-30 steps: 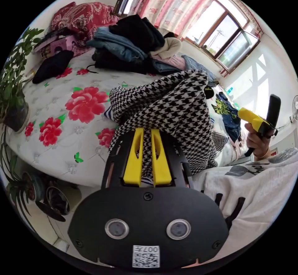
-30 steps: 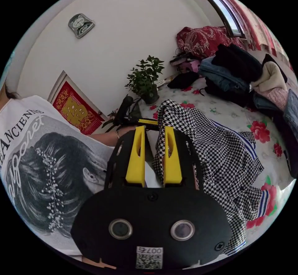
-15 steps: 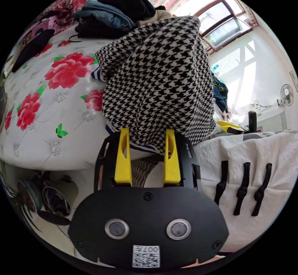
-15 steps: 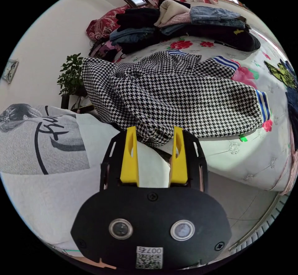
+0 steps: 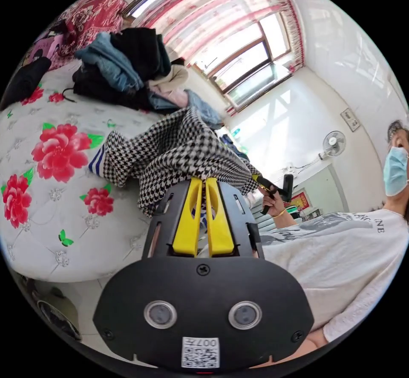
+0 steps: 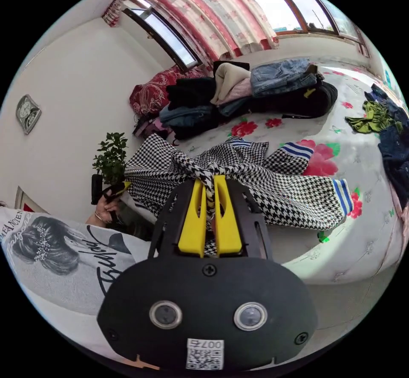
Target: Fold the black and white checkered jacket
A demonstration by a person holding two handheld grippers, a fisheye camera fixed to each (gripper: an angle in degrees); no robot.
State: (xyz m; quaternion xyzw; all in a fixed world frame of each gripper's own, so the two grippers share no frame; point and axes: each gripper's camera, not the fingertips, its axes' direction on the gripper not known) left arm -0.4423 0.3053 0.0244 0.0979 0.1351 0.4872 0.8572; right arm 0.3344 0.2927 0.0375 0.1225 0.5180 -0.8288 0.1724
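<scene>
Both: left tongs (image 5: 204, 180) and right tongs (image 6: 207, 178) clamped on bunched edge of black-and-white houndstooth jacket (image 6: 264, 177); rest of garment draped on white floral-print bed (image 6: 362, 241).

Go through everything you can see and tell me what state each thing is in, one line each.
Left gripper: shut on the checkered jacket.
Right gripper: shut on the checkered jacket.
Checkered jacket: unfolded, bunched, partly lifted, its striped cuffs lying on the bed.
Clothes pile: heaped at the bed's far side.
Curtain: drawn over part of the window.
Bed: covered by a flowered quilt.
</scene>
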